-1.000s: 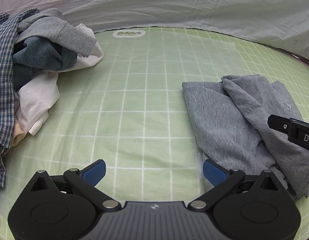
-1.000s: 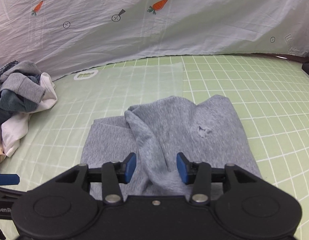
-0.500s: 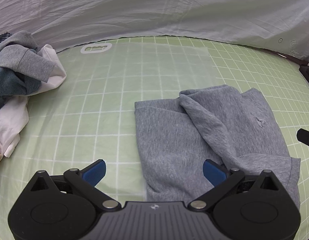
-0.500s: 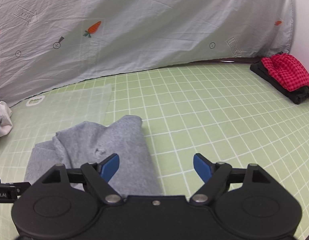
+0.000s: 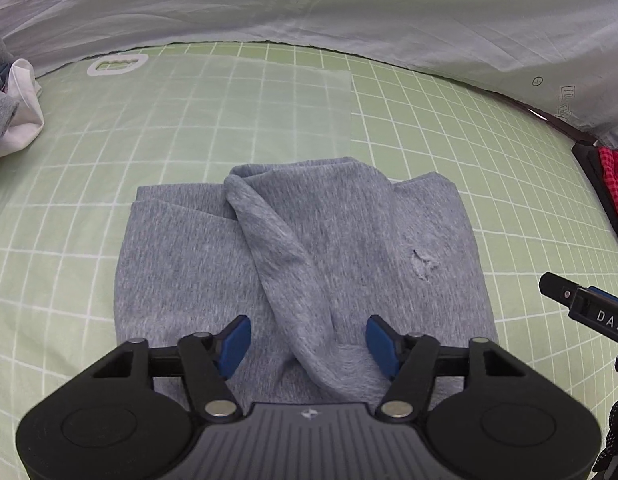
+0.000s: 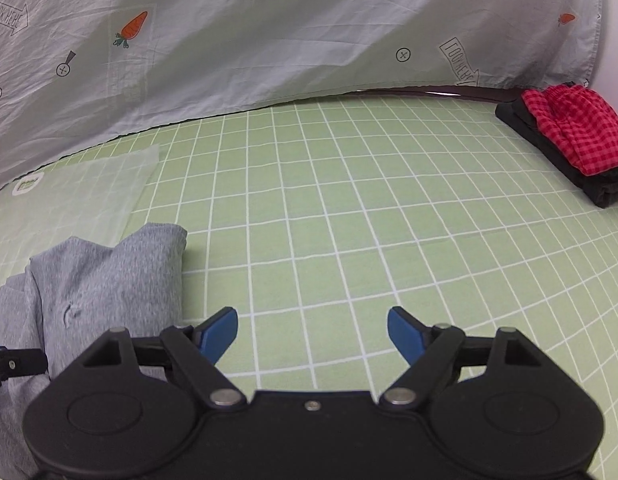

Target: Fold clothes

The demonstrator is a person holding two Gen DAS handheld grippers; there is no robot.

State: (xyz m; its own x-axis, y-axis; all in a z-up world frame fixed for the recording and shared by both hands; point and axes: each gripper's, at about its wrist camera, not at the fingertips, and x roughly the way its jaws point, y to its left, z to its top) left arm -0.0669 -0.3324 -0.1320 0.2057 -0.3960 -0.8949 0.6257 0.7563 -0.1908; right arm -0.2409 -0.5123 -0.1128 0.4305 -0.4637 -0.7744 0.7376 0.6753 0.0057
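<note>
Surface: green gridded desk cover (image 5: 409, 120), backed by a pale printed sheet (image 6: 269, 40).
Garment: grey garment (image 5: 301, 248) is laid crumpled at frame centre in the left wrist view, with a thick fold running down its middle.
Left tool (image 5: 307, 342): blue pads are held apart over the garment's near edge, nothing clamped.
Right tool (image 6: 312, 334): pads are spread wide above bare cover, beside the garment's right edge.
Upper left: clothes pile (image 5: 11, 112).
Far right: red checked stack (image 6: 569, 136).

Green gridded sheet (image 6: 349, 208) under grey garment (image 5: 293, 248), clothes heap (image 5: 13, 108), red-black folded stack (image 6: 565, 140).
</note>
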